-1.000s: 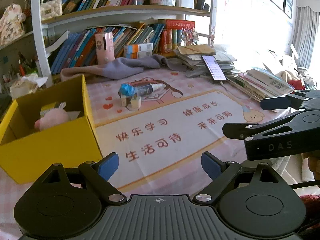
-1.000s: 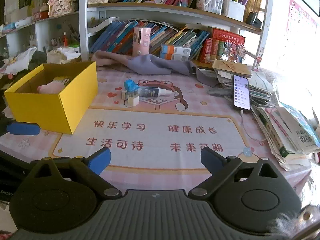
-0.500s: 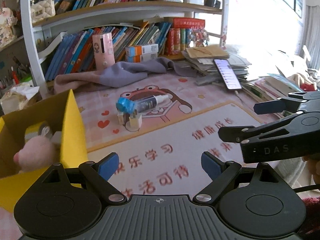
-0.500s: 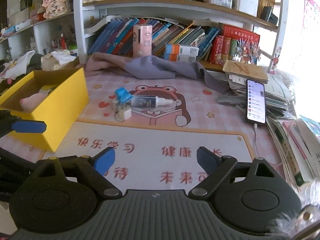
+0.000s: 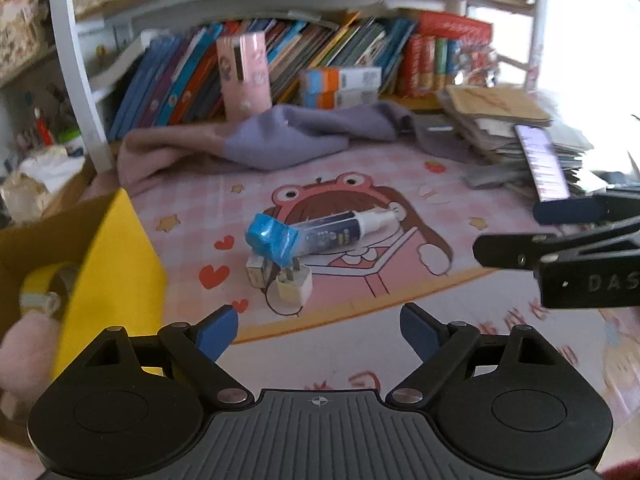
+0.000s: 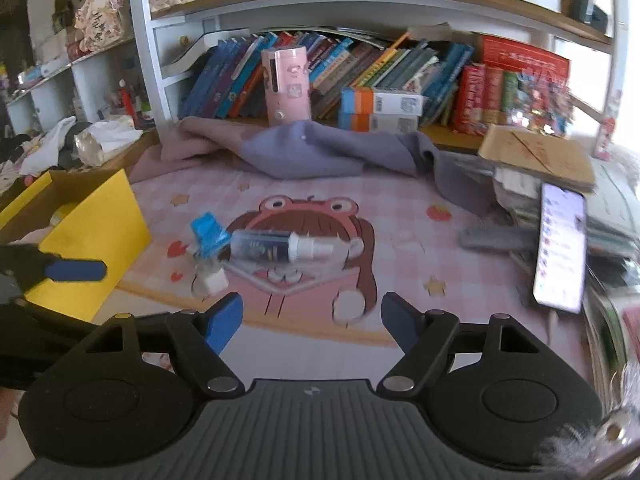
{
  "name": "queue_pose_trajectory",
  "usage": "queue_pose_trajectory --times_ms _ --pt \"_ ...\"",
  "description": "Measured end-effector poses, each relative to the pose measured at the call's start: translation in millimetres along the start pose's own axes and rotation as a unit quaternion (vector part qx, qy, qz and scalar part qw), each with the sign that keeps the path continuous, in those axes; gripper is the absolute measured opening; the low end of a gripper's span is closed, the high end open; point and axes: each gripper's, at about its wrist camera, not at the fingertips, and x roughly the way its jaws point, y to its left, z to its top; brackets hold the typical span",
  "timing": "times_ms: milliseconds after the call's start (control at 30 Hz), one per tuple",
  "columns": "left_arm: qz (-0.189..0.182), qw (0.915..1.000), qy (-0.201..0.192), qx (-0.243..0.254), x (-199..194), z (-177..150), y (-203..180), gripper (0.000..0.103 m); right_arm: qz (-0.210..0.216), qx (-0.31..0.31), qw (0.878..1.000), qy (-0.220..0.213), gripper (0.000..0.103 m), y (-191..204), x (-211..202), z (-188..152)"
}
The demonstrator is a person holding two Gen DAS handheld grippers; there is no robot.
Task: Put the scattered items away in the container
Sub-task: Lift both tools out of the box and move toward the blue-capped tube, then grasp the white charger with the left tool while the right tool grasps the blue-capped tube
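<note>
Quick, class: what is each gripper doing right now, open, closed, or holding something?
Left gripper: open, holding nothing.
Right gripper: open, nothing between its fingers; its jaws have just been closing.

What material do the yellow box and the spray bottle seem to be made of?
Yellow box: probably cardboard, matte yellow outside, plain brown inside with thin folded walls. Spray bottle: likely clear glossy plastic, see-through body with a white nozzle; glass cannot be excluded.

Spray bottle (image 5: 340, 232), blue packet (image 5: 272, 240), white plugs (image 5: 294, 286) clustered beside yellow box (image 5: 116, 264).
</note>
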Motion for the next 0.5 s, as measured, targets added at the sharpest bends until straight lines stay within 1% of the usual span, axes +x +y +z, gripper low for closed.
queue_pose_trajectory --times_ms 200,267,367,433,500 --pt "0.028 0.9995 0.015 -0.003 41.3 10.3 -3.1 0.081 0.042 -0.048 0.998 0.016 0.076 -13.5 52.1 26.6" --pt "0.034 0.9991 0.023 -0.015 55.5 11.2 0.2 0.071 0.062 -0.073 0.995 0.021 0.076 -12.2 71.2 33.2" --pt "0.042 0.9979 0.036 -0.035 73.6 11.7 5.3 0.063 0.097 -0.136 0.986 0.025 0.075 -3.9 102.2 41.3" --pt "0.047 0.9969 0.04 -0.049 82.6 11.2 7.8 0.059 0.114 -0.179 0.977 0.027 0.068 3.5 119.9 43.4" --pt "0.05 0.9958 0.042 -0.064 90.1 11.1 10.3 0.057 0.129 -0.218 0.967 0.03 0.06 10.8 135.7 44.4"
